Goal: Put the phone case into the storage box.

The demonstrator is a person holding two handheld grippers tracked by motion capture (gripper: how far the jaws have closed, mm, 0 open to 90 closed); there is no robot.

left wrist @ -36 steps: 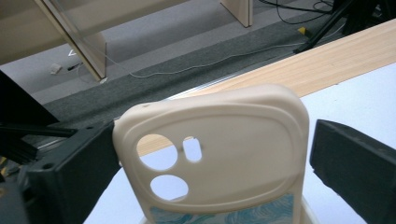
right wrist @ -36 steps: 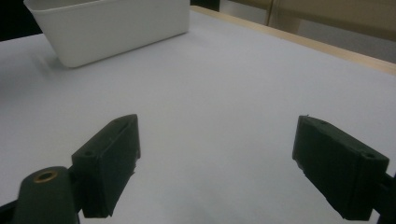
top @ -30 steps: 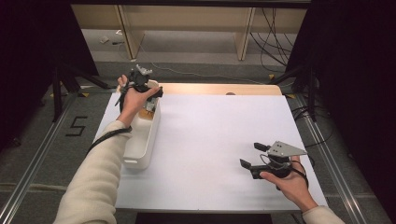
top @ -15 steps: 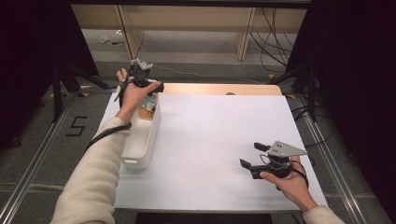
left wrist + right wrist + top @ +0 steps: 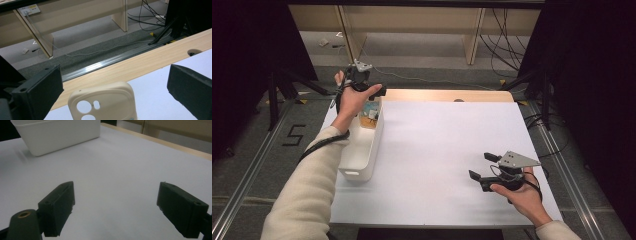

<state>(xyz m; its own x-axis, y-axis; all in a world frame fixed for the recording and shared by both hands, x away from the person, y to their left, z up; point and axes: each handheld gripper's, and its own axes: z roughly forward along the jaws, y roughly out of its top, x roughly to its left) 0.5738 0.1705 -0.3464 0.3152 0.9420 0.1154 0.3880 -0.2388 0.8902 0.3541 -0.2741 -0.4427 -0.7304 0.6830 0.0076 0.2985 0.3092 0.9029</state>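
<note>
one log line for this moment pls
left gripper: open, above phone case | bin: table's left side | right gripper: open, idle over white table

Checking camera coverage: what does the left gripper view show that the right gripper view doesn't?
Left gripper view: a beige phone case with camera cutouts between the open jaws of the left gripper, plus the table's wooden edge, a metal floor rail and floor cables.
Right gripper view: the white bin seen from outside, beyond the right gripper, its jaws open over bare table.
Both: the white tabletop and open, empty jaws.
</note>
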